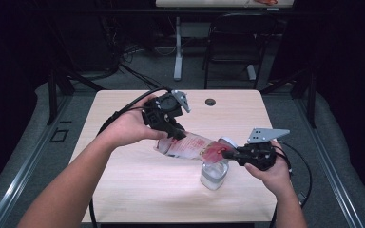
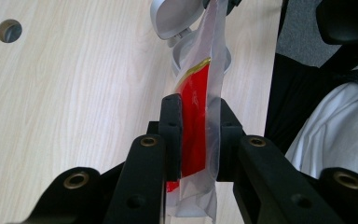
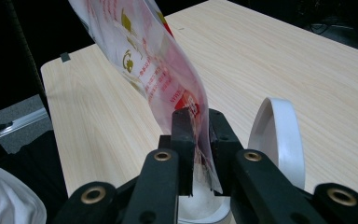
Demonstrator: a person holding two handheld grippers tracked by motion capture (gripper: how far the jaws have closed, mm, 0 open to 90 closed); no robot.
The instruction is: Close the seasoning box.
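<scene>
Left tongs (image 1: 176, 135) and right tongs (image 1: 228, 154), both clamped.

We take this for a lab or recording studio: a pale wooden table (image 1: 123, 166) ringed by black curtains (image 1: 9, 57), cables (image 1: 138, 50) across grey floor, a folding chair (image 1: 233, 40) behind.

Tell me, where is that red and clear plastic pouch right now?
In the high view the pouch hangs over the table's middle, stretched between the left gripper and the right gripper, its lower end above an open-lidded white container.
</scene>
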